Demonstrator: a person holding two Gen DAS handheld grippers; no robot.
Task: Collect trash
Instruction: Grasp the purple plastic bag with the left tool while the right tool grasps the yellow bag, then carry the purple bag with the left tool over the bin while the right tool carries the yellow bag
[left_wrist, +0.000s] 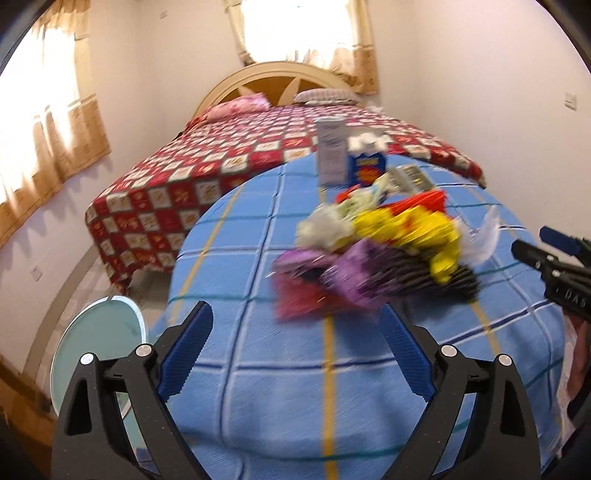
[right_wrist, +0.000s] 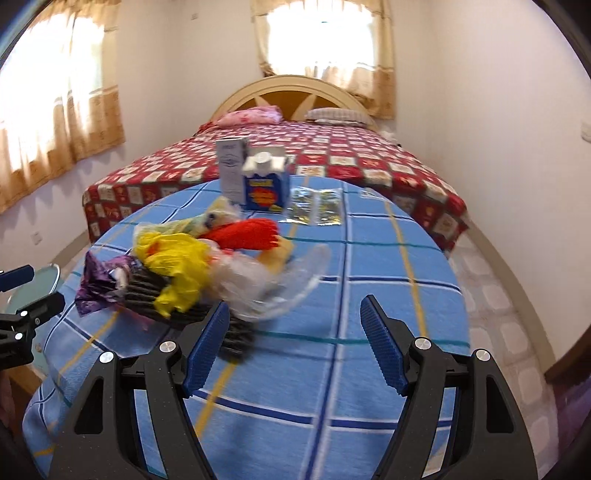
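Both grippers hover wide open and empty above a round table (right_wrist: 388, 258) in a blue checked cloth: the left gripper (left_wrist: 295, 354) over its near edge just short of the trash pile (left_wrist: 373, 254), the right gripper (right_wrist: 295, 343) with its left finger (right_wrist: 207, 347) crossing in front of the pile's near end. The blurred pile of 1 yellow bag (right_wrist: 177, 266), purple wrapper (right_wrist: 99, 280), clear plastic (right_wrist: 266, 284) and red scrap (right_wrist: 243, 232) sits on a black ridged tray (right_wrist: 184, 306) mid-table. At the far edge stand 2 cartons, a white box (right_wrist: 231, 166) and a blue carton (right_wrist: 264, 184), with cloth bare to the right edge.

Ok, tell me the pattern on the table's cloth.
Light blue cloth with a check of white, dark blue, teal and yellow lines. Right wrist view shows it best.
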